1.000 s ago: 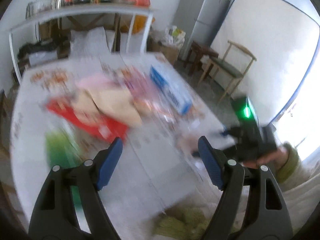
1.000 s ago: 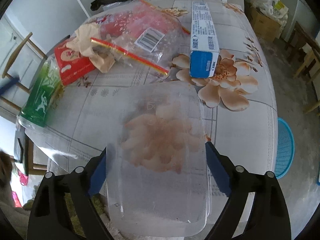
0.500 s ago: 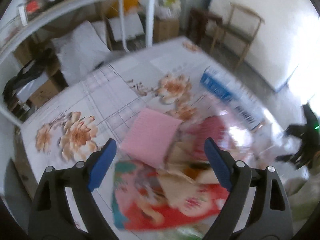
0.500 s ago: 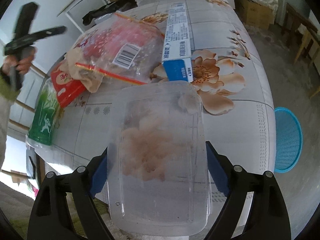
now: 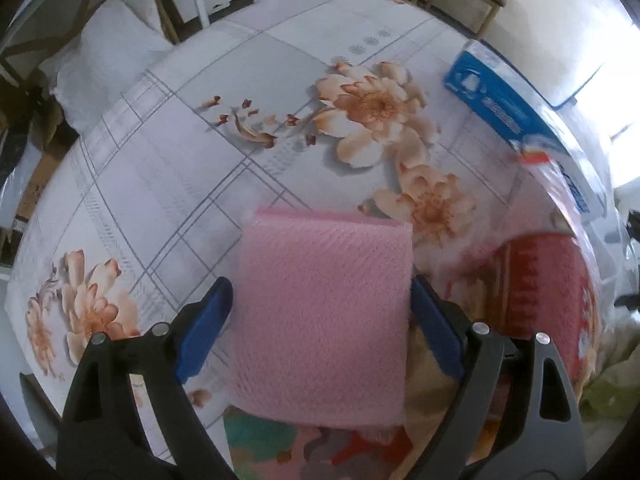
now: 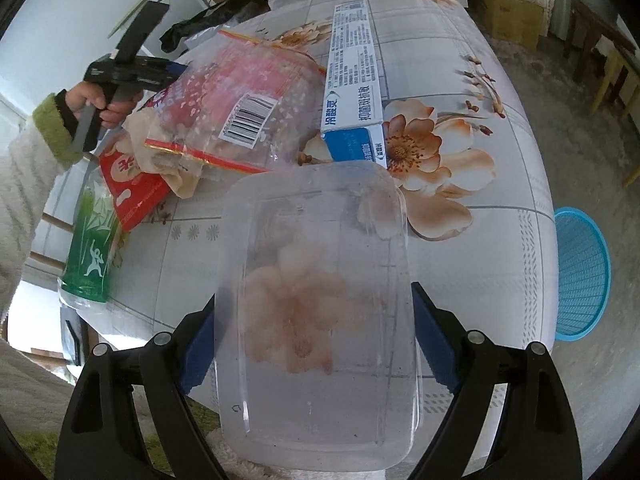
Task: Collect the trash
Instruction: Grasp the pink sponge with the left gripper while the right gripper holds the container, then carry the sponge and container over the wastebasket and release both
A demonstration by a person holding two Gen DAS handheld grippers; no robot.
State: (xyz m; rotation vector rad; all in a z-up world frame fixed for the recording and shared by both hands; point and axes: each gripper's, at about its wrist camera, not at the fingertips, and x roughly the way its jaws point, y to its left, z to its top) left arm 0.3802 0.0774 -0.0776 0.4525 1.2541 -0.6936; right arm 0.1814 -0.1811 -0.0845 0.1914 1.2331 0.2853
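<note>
A pink foam net pad (image 5: 324, 312) lies on the trash pile on the flowered table (image 5: 160, 168). My left gripper (image 5: 318, 326) points down over it, open, with the pad between its blue pads (image 5: 204, 324); the right-hand pad sits at the pad's edge and the left-hand one stands just clear. In the right wrist view that gripper and the hand (image 6: 92, 100) holding it hover at the pile's far left. My right gripper (image 6: 316, 340) is shut on a clear plastic tray (image 6: 316, 320), held over the table's near edge.
A blue and white carton (image 6: 352, 76) lies beside a clear zip bag (image 6: 240, 108), a red packet (image 6: 132, 188) and a green bottle (image 6: 92, 256). A blue basket (image 6: 580, 272) stands on the floor at the right. Boxes and chairs ring the table.
My left gripper swung across the table, tipped downward and came down around the pink pad. The right gripper stayed almost still with the clear tray in it.
</note>
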